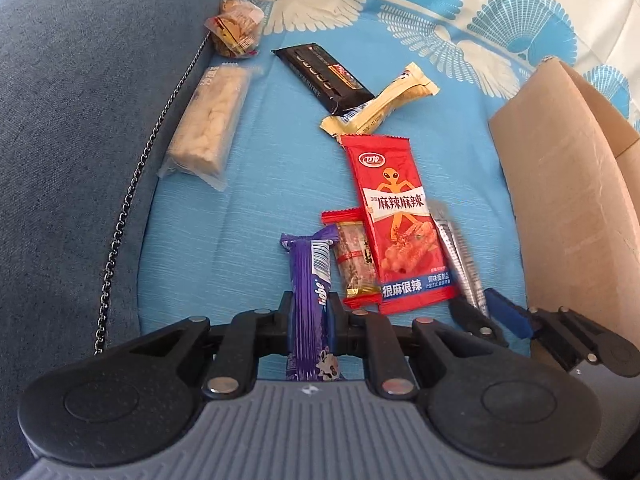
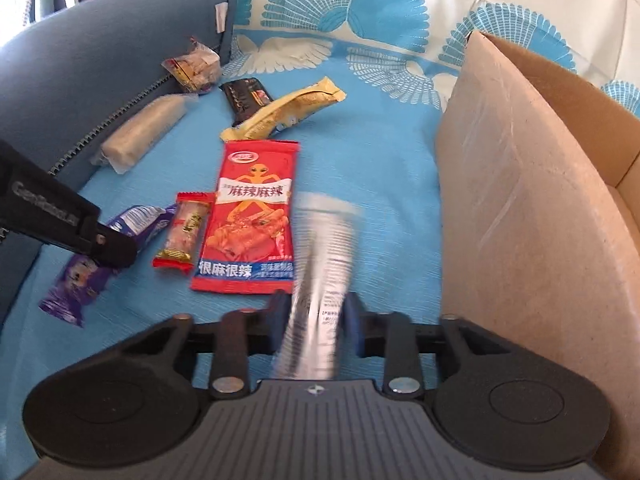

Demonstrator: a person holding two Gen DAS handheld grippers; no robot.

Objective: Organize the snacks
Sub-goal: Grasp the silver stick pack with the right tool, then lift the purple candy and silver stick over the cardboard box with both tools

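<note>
Blue patterned bedding (image 1: 280, 168) carries the scattered snacks, with a cardboard box (image 2: 520, 208) at three o'clock. Your left tool (image 1: 311, 316) is clenched on the purple bar (image 1: 310, 280); your right tool (image 2: 316, 320) grips the silver packet (image 2: 324, 264), blurred at its tip. Lift each clear of the red packet (image 1: 400, 220) between them, then carry them over the box wall before releasing.

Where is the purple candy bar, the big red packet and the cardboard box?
purple candy bar (image 1: 310, 280), left wrist view, wrapper's middle.
big red packet (image 2: 252, 216), right wrist view, printed front.
cardboard box (image 2: 520, 208), right wrist view, outer wall.
</note>
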